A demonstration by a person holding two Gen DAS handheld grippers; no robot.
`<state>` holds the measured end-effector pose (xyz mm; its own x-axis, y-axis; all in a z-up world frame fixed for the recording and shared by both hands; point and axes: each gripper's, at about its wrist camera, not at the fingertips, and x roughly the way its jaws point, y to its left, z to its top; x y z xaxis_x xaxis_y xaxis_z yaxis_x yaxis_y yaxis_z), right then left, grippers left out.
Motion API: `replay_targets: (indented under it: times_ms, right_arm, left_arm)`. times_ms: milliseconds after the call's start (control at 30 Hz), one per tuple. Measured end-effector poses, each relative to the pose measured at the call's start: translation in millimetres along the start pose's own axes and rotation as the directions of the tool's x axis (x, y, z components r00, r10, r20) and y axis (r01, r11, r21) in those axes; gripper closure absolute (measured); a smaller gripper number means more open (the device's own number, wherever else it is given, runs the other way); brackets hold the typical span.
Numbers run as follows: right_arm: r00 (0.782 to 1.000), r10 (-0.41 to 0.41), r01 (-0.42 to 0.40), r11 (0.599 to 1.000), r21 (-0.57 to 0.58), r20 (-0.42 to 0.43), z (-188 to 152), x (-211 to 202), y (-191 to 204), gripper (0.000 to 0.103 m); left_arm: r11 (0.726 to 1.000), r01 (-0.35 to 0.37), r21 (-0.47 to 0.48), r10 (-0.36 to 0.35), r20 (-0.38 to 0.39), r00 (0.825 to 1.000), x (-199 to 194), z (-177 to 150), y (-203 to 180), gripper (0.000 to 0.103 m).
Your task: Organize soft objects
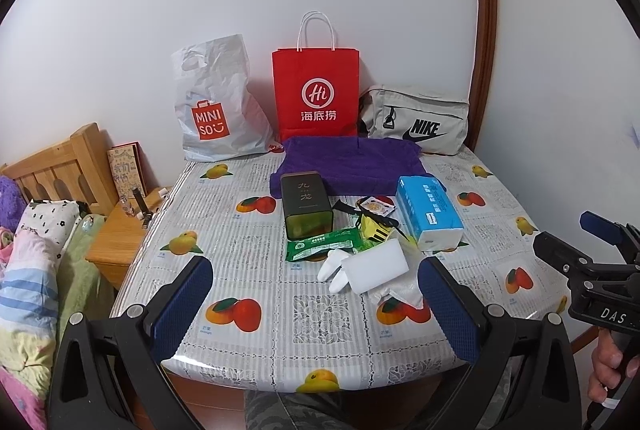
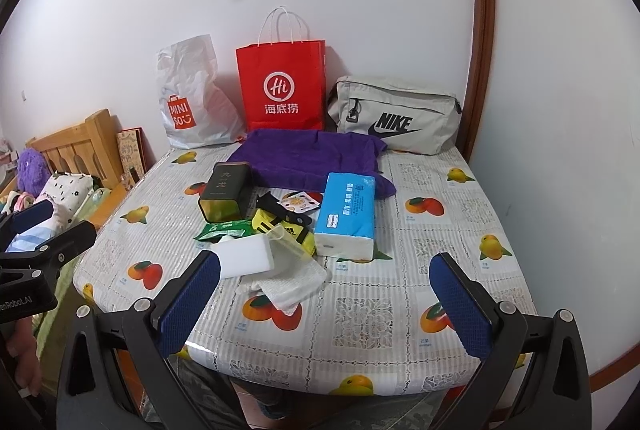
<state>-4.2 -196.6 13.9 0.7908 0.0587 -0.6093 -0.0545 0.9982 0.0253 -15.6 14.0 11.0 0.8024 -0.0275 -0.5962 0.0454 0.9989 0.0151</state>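
Both the left gripper (image 1: 316, 304) and right gripper (image 2: 326, 300) (jaws wide, empty) hover over the fruit-print table's (image 1: 248, 358) bare near edge; the folded purple towel (image 1: 348, 162) lies mid-table toward the far wall, the blue tissue pack (image 2: 347, 214) touching its front edge.

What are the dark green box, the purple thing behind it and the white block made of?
Green box: probably metal tin, with glossy sides and crisp edges. Purple cloth: soft terry-like fabric, matte, fuzzy and folded. White block: likely foam sponge, matte and plain, though I can't be sure.
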Motion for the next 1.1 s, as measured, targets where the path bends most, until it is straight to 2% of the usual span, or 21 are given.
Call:
replay_targets:
  times_ms: [733, 867, 1100]
  right_arm:
    - [1.0, 0.008, -0.008, 1.0, -0.02, 0.014, -3, -1, 2, 0.0]
    - [1.0, 0.024, -0.024, 1.0, -0.019, 0.02, -5, 5, -1, 0.0]
    - [0.999, 0.033, -0.033, 0.999, 0.009, -0.03, -13, 34, -10, 0.0]
  left_arm:
    - [1.0, -0.006, 0.002, 0.006, 0.0, 1.0, 1, -5, -4, 0.0]
    - [1.0, 0.008, -0.016, -0.009, -0.023, 1.0, 17, -5, 1, 0.0]
    - [0.998, 0.051, -0.046, -0.057, -0.127, 0.99, 72, -21, 9, 0.0]
